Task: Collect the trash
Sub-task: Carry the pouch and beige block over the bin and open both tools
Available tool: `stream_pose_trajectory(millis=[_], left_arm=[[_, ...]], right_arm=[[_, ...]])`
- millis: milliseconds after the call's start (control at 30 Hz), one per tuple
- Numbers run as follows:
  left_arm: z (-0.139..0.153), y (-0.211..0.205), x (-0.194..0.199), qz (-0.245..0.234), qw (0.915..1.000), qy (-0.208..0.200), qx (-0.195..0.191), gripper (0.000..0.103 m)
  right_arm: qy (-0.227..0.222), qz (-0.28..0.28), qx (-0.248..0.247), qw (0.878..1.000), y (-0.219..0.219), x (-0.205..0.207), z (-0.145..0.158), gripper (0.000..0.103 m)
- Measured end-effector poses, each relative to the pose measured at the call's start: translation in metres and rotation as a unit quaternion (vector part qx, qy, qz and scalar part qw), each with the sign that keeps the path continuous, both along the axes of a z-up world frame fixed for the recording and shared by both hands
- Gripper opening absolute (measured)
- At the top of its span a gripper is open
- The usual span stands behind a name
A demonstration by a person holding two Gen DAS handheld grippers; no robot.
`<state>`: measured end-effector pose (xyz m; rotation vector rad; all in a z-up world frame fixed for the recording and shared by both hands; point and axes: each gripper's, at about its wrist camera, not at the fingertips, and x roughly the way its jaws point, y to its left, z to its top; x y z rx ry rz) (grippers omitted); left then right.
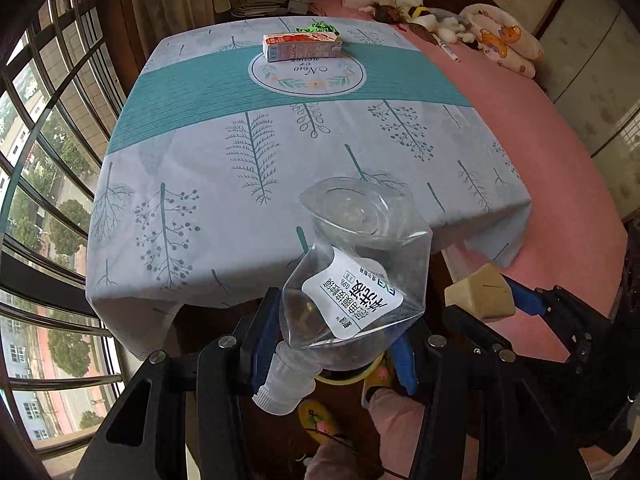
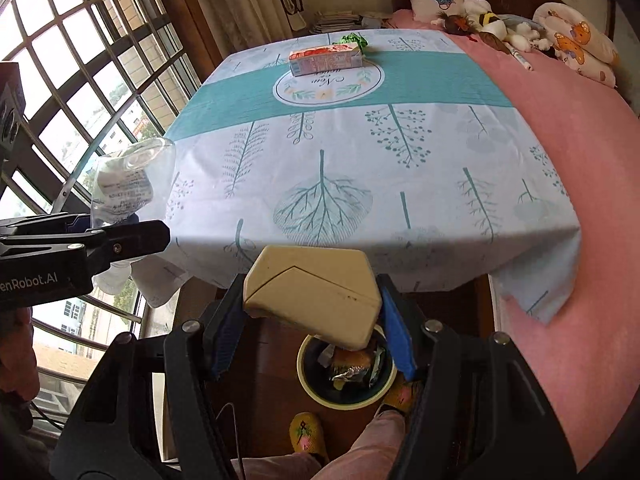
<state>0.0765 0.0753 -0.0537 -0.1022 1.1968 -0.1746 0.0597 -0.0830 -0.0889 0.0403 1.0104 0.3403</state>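
A crushed clear plastic bottle [image 1: 352, 264] with a white label sits between the blue pads of my left gripper [image 1: 334, 352], which is shut on it, cap end towards the camera. My right gripper [image 2: 310, 334] is shut on a beige carton [image 2: 312, 292]. It hangs over a yellow-rimmed bin [image 2: 316, 394] on the floor that holds several wrappers. Both grippers are off the near edge of the table [image 2: 360, 160]. A pink carton [image 2: 326, 60] lies at the table's far side, with a green crumpled wrapper [image 2: 352, 39] behind it. The left gripper [image 2: 116, 224] and the bottle [image 2: 128, 184] appear at left.
A pink bed [image 1: 560, 200] with soft toys and pillows runs along the table's right side. A barred window [image 2: 80, 80] lies to the left. A person's yellow slippers [image 2: 306, 432] and pink trouser legs stand beside the bin.
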Motion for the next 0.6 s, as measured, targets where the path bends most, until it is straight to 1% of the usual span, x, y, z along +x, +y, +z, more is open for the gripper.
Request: stream_pose_trajectory(millis=[133,200,300,367,433,600], left_arm=[[-0.028,-0.013,-0.009,-0.005,0.9996,0.025,-0.011,0.050],[-0.048,-0.022,-0.013,-0.007,0.9991,0.040,-0.014,0.050],[-0.083,-0.036,-0.020,-0.010,0.9977,0.064,-0.021,0.050],[-0.110,-0.045,-0.022,-0.011,0.9968,0.075,-0.024,0.050],[-0.142,-0.054,-0.022,-0.012,0.9955,0.092,-0.021,0.050],[-0.230,-0.068,-0.016,-0.005,0.9906,0.135,-0.023,0.050]], right_arm=[[0.024,0.000,-0.015,1.000,-0.003,-0.019,-0.017,0.059],[0.035,-0.001,-0.021,0.999,-0.008,-0.025,-0.029,0.059],[0.058,-0.003,-0.030,0.998,-0.017,-0.029,-0.055,0.059],[0.075,-0.006,-0.035,0.997,-0.025,-0.030,-0.076,0.059],[0.086,-0.008,-0.040,0.995,-0.032,-0.031,-0.102,0.059],[0.112,-0.013,-0.051,0.992,-0.050,-0.030,-0.180,0.059]])
